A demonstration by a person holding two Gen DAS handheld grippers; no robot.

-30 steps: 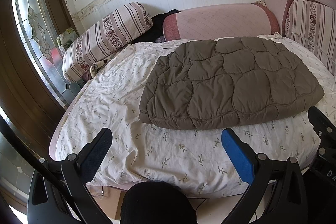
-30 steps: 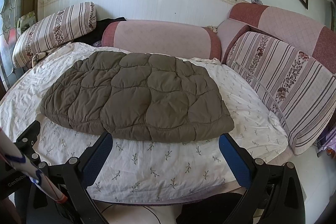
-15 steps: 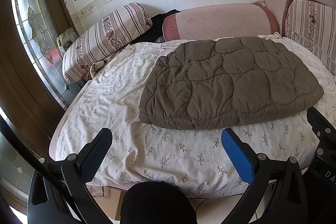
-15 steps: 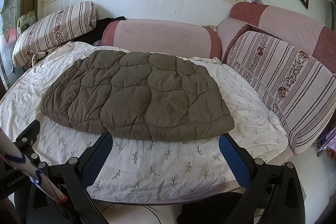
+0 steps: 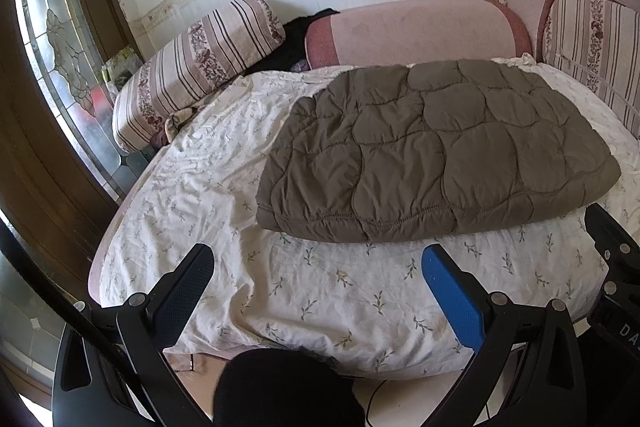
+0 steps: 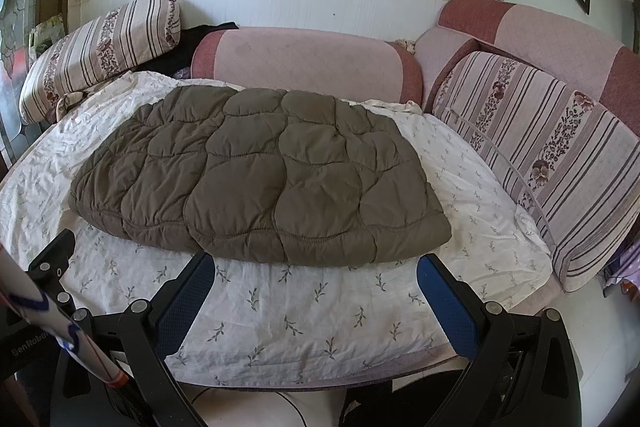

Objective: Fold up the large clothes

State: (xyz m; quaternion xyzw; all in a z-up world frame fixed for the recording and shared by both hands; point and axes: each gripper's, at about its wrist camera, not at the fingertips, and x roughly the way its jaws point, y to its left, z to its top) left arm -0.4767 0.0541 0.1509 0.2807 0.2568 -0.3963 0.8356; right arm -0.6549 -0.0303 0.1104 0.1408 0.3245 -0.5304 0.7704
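Nearest to me, my left tongs stand wide apart with nothing between the fingers, hovering over the near edge of the bed, and my right tongs are just as wide and empty, their tips close to the near hem of the jacket without touching it. On the leaf-printed sheet lies the brown quilted jacket, folded into a flat, puffy slab with its long edge toward me; from the left view it sits toward the right half of the bed. Behind it, a pink bolster cushion runs along the wall, with a striped floral cushion at the far left and another striped cushion leaning along the right side. A dark garment is tucked between the left cushion and the bolster.
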